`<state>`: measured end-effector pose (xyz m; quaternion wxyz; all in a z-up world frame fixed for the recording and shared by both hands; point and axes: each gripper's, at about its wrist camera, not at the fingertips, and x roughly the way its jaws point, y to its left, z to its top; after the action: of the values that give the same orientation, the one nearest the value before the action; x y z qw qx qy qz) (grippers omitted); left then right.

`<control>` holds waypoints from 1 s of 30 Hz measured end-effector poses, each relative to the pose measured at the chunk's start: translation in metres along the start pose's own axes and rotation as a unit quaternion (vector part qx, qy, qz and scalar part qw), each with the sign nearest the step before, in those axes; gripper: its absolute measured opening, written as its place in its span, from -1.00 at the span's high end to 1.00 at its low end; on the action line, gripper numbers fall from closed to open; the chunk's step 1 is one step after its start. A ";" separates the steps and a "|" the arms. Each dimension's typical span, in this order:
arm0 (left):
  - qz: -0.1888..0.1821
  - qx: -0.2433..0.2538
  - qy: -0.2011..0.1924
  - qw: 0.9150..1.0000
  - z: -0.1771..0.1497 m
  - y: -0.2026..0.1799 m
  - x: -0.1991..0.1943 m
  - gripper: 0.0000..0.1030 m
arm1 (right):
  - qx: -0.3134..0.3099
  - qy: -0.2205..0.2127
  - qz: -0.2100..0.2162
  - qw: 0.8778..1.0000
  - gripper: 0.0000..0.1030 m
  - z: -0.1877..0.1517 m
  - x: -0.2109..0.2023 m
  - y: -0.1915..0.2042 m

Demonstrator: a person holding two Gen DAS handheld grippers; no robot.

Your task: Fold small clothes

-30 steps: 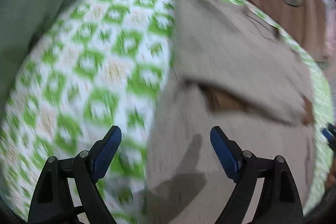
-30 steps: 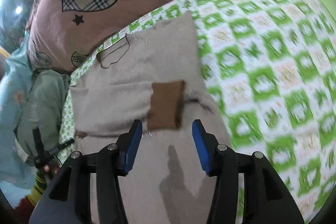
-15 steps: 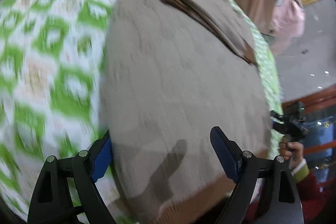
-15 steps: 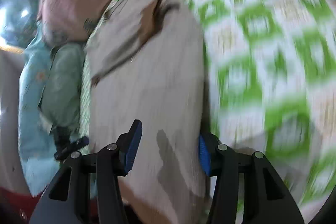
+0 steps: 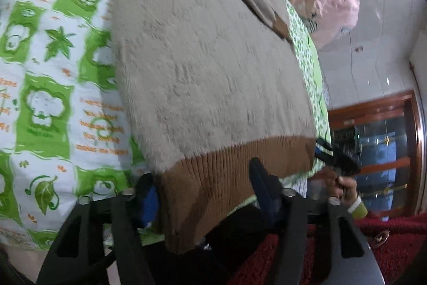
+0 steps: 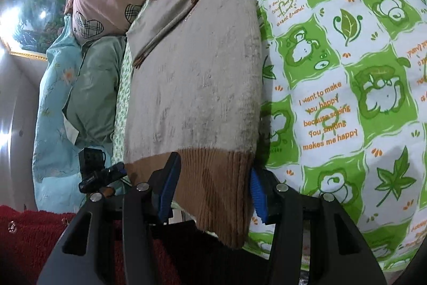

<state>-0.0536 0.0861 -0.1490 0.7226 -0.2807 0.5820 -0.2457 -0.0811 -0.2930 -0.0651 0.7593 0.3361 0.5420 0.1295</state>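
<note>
Left gripper (image 5: pixel 205 188) jaws closing round beige sweater (image 5: pixel 208 66)'s brown hem (image 5: pixel 213 178); green-check bedsheet (image 5: pixel 53 66) underneath.

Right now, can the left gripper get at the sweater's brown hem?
Probably yes: the brown hem already lies between the closing jaws of the left gripper, with nothing in the way at the edge of the bedsheet.

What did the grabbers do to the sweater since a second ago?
Both came back from the middle of the sweater to its brown hem. The left gripper and right gripper now straddle a hem corner each, jaws closing. The sweater itself stayed flat on the green sheet.
</note>
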 end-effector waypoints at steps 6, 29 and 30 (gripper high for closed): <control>0.042 0.038 0.024 0.998 -0.021 -0.003 0.004 0.86 | -0.018 0.010 -0.034 0.999 0.80 -0.007 0.004 0.002; 0.025 0.067 -0.237 0.969 0.095 -0.085 -0.104 0.90 | -0.062 -0.169 0.090 0.980 0.82 0.127 -0.051 0.098; 0.035 0.073 -0.248 0.965 0.108 -0.090 -0.106 0.90 | -0.059 -0.177 0.088 0.978 0.82 0.139 -0.049 0.099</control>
<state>0.0285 0.1067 0.0059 0.8708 -0.2590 0.3748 -0.1850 0.0441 -0.2982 0.0612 0.8476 0.3543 0.3584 0.1660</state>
